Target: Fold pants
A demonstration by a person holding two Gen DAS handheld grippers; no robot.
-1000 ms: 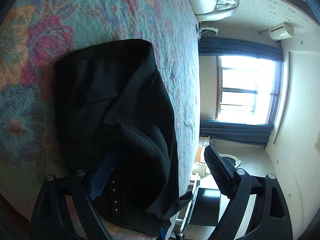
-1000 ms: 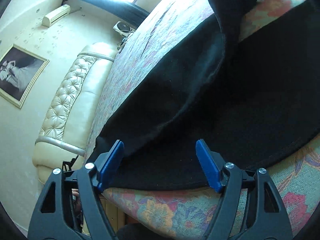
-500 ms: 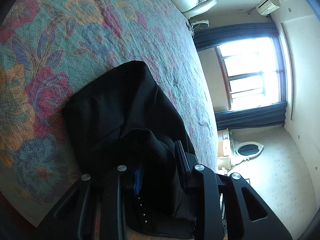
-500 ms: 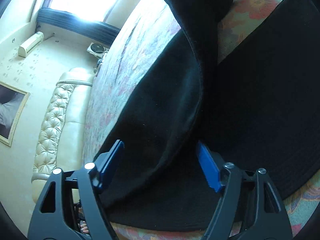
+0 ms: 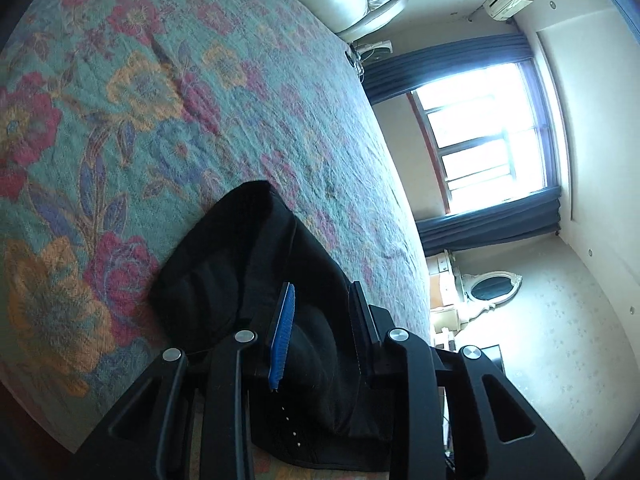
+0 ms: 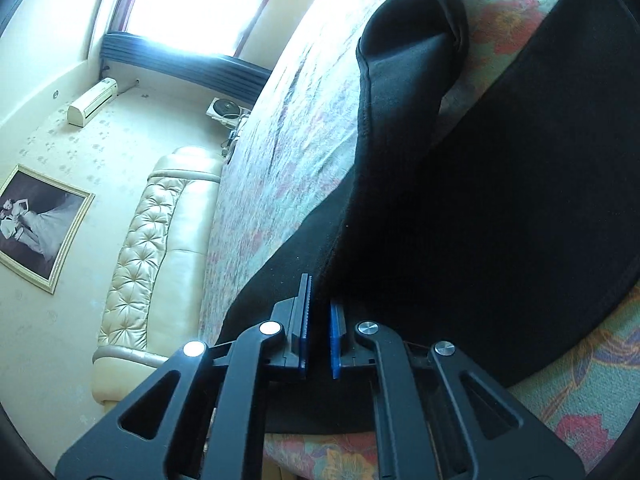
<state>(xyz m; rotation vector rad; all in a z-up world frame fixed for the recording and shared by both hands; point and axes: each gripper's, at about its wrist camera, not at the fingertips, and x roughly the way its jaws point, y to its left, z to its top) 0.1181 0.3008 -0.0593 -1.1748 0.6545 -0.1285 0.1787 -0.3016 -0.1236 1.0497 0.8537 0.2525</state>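
Note:
The black pants lie on the floral bedspread. In the left wrist view my left gripper is shut on a thick bunch of the pants' cloth, which fills the gap between the fingers. In the right wrist view the pants spread wide over the bedspread, and a lifted fold runs up from my right gripper to a raised end at the top. My right gripper is shut on the edge of that fold.
A cream tufted headboard stands at the bed's far end. A window with blue curtains is beyond the bed. A framed picture hangs on the wall. The bed's near edge runs just below my right gripper.
Both grippers have closed on the pants' cloth; a second ago both were open. The left gripper has risen, drawing the cloth up, and the pants look bunched and smaller.

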